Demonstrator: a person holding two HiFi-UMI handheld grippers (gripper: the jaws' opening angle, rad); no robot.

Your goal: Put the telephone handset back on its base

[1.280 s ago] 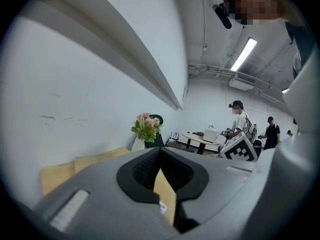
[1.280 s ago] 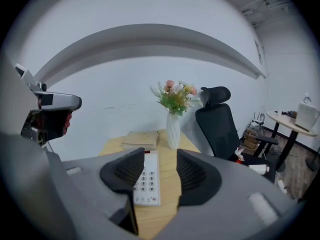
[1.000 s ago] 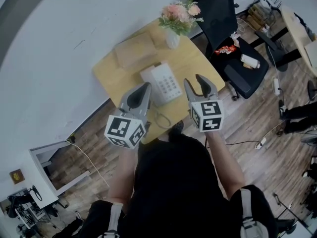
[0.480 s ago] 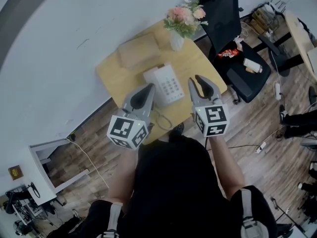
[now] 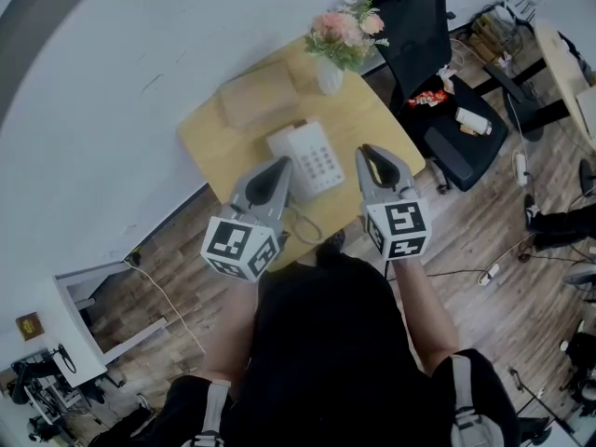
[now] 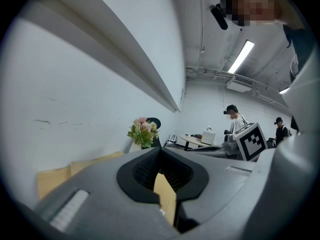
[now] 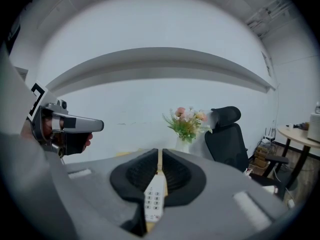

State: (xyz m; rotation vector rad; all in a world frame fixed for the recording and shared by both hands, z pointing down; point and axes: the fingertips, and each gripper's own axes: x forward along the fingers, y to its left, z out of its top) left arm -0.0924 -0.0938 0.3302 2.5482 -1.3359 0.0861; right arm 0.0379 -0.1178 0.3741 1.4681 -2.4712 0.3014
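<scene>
Right gripper (image 5: 370, 156), held at centre right of the head view, has just been closing its jaws. They now stand almost together with only a thin slit between the pads, and nothing is gripped. Through that slit, its own view shows a white keypad. Left gripper (image 5: 277, 170), at centre left, also has its jaws drawn together and holds nothing; only bare wood shows in the gap between its pads.

Both grippers hover over the near edge of a small wooden table (image 5: 209, 142). The white telephone (image 5: 307, 156) lies on it between and just beyond the two sets of jaws. From above, its handset cannot be told apart from the base. A coiled cord (image 5: 303, 222) loops toward the table's lower edge.

Beyond the telephone lie a brown envelope (image 5: 256, 96) and a vase of flowers (image 5: 340, 40). At upper right stands a black office chair (image 5: 438, 54).
</scene>
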